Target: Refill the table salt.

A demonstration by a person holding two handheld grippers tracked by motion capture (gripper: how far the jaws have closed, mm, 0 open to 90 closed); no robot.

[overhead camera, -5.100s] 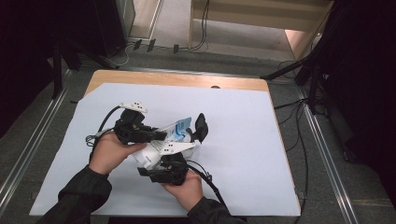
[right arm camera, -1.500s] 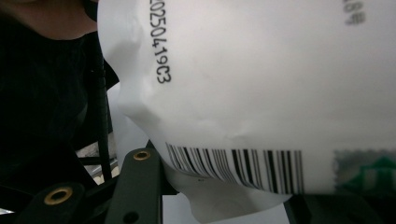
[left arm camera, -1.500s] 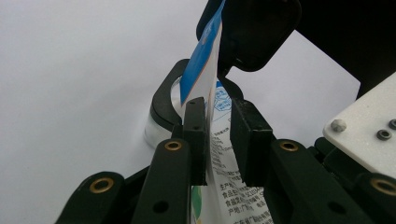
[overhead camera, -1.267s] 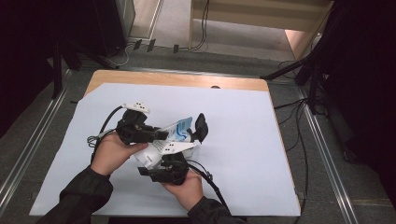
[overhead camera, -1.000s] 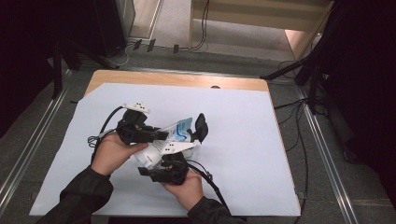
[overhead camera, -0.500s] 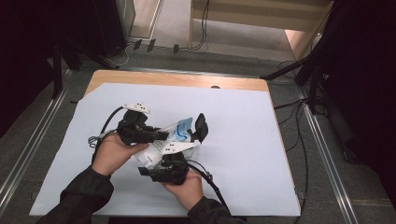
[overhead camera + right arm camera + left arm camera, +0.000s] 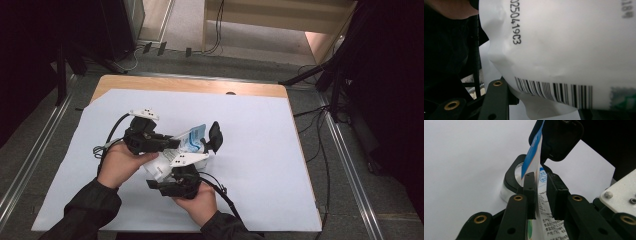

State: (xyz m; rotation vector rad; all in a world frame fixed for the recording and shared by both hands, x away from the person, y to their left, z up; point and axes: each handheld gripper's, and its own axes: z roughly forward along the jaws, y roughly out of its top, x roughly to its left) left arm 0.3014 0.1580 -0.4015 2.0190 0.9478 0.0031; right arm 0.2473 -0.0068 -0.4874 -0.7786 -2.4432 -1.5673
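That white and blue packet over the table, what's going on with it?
A person holds a white and blue printed plastic packet above the white-covered table with two handheld claws. The left claw pinches its thin edge. The right claw is at its barcoded body, grip unclear. A black-lidded clear container sits open beneath.
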